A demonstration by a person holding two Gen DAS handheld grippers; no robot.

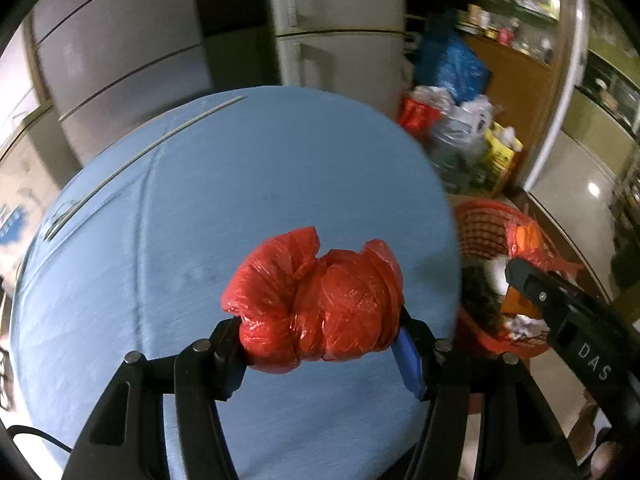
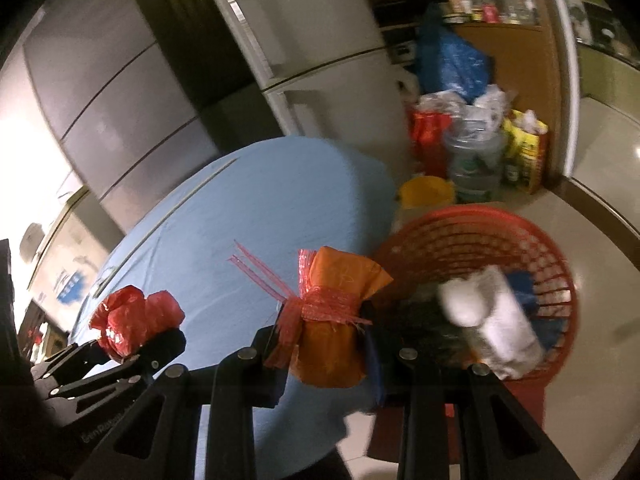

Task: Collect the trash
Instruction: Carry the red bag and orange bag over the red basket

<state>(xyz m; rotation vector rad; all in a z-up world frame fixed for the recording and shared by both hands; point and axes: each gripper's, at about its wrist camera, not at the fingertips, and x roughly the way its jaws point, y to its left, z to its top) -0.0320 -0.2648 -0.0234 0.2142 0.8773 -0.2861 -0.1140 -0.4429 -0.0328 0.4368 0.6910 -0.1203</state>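
left gripper (image 1: 320, 332) pinches red bag wad (image 1: 316, 300) over blue table (image 1: 240, 200); right gripper (image 2: 326, 344) clamps orange bundle (image 2: 332, 320) beside table, near red basket (image 2: 480, 232); basket contents blurred

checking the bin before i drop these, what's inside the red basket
Inside the red basket: a white crumpled wad on top, something blue toward the back, dark material lower down. Whatever lies beneath is covered, and blur hides details.
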